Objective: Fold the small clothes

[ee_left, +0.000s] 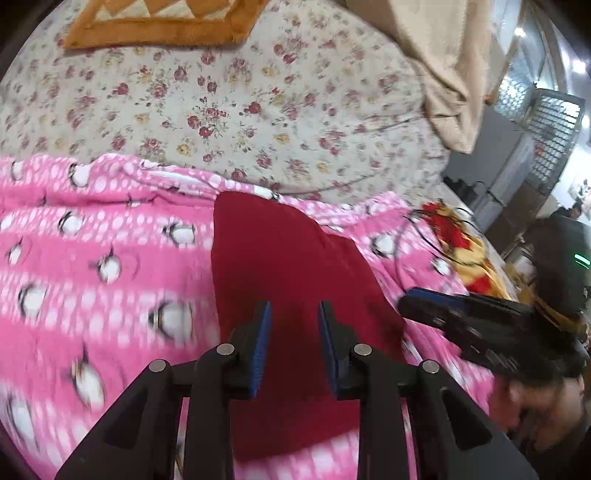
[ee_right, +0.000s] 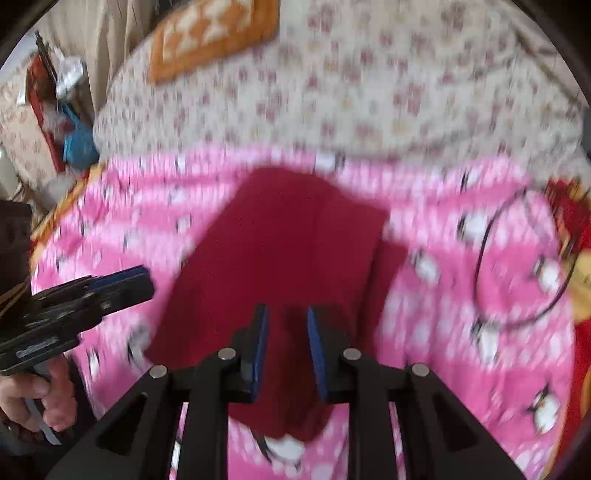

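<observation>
A dark red garment lies folded on a pink penguin-print blanket. My left gripper hovers over its near part, jaws a little apart, nothing pinched between the blue pads. My right gripper comes in from the right edge of the garment. In the right wrist view the red garment lies below my right gripper, whose jaws stand narrowly open and empty over the cloth. The left gripper shows at the garment's left side, held by a hand. The right wrist view is blurred.
The pink blanket lies on a floral bedsheet. An orange cushion sits at the far end. A black wire loop rests on the blanket to the right, by a red-yellow cloth. A beige curtain hangs far right.
</observation>
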The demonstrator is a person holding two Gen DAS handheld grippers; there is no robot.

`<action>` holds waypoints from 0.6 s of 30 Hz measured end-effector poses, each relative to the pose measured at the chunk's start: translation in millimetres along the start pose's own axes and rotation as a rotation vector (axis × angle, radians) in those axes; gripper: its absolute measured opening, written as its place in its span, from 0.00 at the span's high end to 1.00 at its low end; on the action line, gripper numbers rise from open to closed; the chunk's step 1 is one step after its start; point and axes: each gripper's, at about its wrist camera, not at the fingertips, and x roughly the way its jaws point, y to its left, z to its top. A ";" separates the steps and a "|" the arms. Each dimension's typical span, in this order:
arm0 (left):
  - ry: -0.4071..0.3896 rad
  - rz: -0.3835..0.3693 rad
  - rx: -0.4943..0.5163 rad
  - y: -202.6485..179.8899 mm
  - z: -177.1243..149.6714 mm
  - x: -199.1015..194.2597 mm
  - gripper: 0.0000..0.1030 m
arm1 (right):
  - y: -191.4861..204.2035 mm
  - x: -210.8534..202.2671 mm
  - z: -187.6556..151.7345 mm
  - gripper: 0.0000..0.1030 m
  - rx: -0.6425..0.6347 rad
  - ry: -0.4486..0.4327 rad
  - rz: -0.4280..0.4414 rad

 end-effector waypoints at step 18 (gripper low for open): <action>0.210 0.137 -0.049 24.4 89.8 132.9 0.85 | -36.4 48.0 41.7 0.77 0.007 -0.195 -0.102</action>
